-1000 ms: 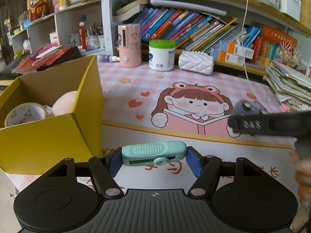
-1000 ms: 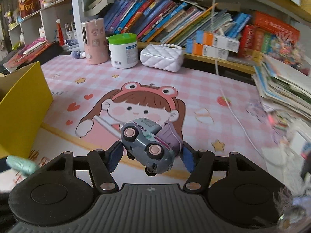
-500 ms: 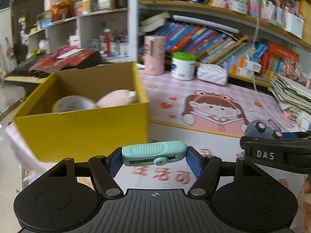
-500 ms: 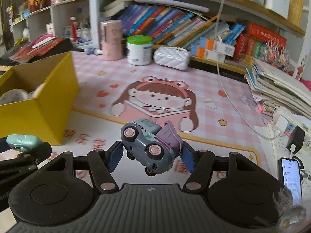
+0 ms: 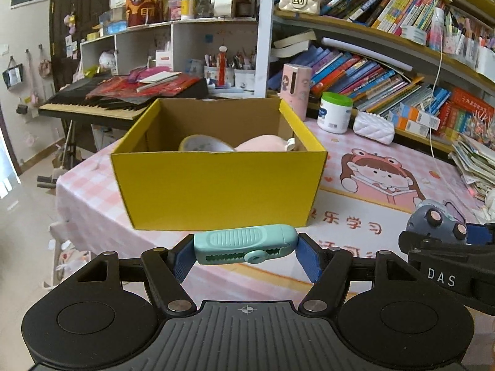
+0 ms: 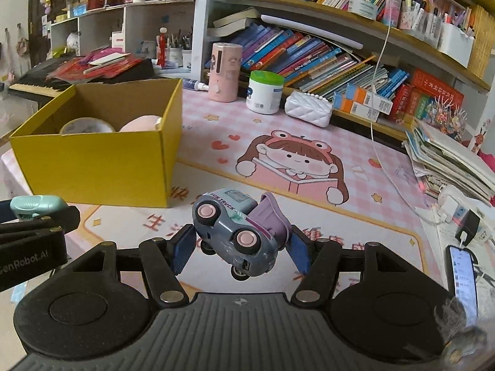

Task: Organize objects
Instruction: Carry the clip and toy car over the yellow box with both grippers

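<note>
1. Holding a mint-green plastic clip-shaped tool (image 5: 246, 244) crosswise, our left hand-held gripper (image 5: 244, 256) is clamped on it, just before the open yellow cardboard box (image 5: 216, 185) on the bench (image 5: 355, 225).
2. We keep our right hand-held gripper (image 6: 239, 247) clamped on a tilted grey-and-purple toy truck (image 6: 235, 232), right of that box.

Table (image 5: 92, 204) under pink cartoon mat (image 6: 309, 142). Directly ahead of left claw: yellow box (image 5: 216, 185). Beyond right claw: pink canister (image 6: 224, 72), green-lidded tub (image 6: 264, 92), white purse (image 6: 309, 109).
</note>
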Demonstrator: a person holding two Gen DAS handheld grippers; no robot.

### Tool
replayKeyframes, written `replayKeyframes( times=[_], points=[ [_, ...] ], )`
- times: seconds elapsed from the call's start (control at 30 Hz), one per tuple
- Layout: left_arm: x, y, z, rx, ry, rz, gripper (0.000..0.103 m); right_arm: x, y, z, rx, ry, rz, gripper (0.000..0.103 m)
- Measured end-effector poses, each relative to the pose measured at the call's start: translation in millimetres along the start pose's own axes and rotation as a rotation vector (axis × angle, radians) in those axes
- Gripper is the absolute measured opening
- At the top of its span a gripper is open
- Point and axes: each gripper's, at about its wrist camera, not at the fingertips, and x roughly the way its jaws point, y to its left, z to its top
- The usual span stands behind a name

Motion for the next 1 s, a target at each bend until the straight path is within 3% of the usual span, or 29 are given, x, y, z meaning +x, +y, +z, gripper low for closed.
replayKeyframes(
  times=[0.47,1.0],
  points=[
    [-22.7,36.9,-20.3,0.063,0.008,-0.003,0.069,-15.6,40.6,-25.3,0.038,0.028,0.021,0.061],
    [-38.2,79.4,-24.6,0.024,-0.014,0.043,0.069,-21.9,87.2,-23.6,-0.01,0.019,0.071,0.061]
  ],
)
